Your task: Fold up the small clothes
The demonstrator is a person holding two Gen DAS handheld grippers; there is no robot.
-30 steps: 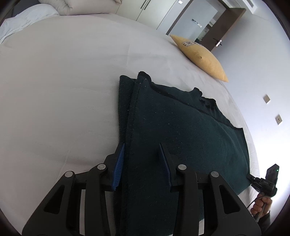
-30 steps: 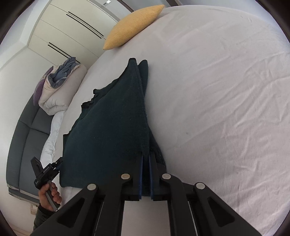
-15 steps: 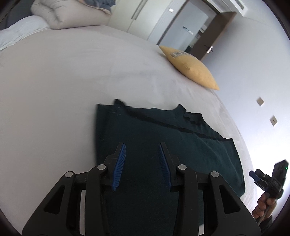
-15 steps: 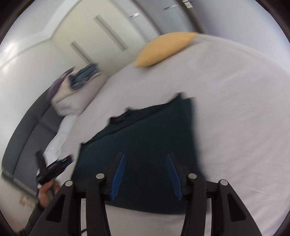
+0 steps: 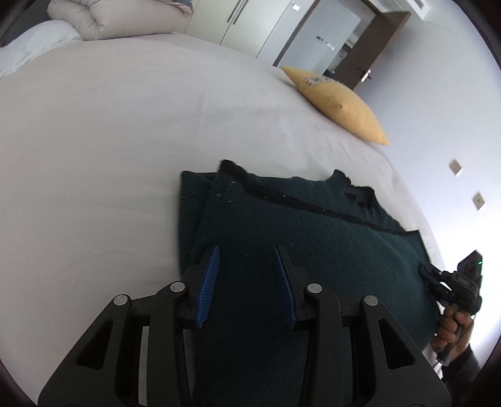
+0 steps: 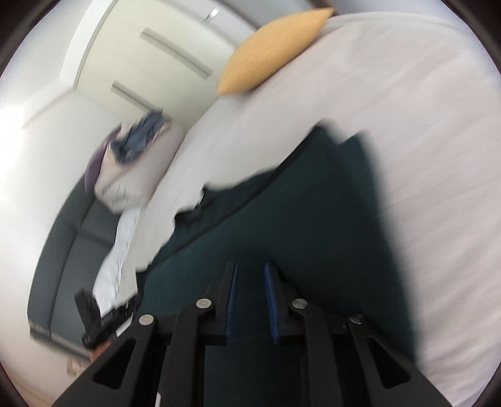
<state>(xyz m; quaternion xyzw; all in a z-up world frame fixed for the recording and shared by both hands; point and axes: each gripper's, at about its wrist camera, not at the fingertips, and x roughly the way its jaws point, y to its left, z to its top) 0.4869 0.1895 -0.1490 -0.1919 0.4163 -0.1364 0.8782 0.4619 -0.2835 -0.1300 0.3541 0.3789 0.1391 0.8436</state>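
Observation:
A dark green knitted garment [image 5: 313, 238] lies folded flat on the white bed [image 5: 109, 141]. It also shows, blurred, in the right wrist view [image 6: 297, 225]. My left gripper [image 5: 247, 260] is open and empty, hovering over the garment's left part. My right gripper [image 6: 250, 275] is open with a narrower gap, empty, above the garment's near edge. The right gripper also shows in the left wrist view [image 5: 451, 281] at the garment's far right edge, held by a hand.
A yellow cushion [image 5: 341, 106] lies on the bed's far side, also in the right wrist view [image 6: 269, 53]. A rolled duvet [image 5: 109, 15] sits at the back left. A dark sofa [image 6: 62, 244] stands beside the bed.
My right gripper let go of the garment a second ago, opened wide, then narrowed. Both grippers lifted back from the garment. The right view is blurred by motion.

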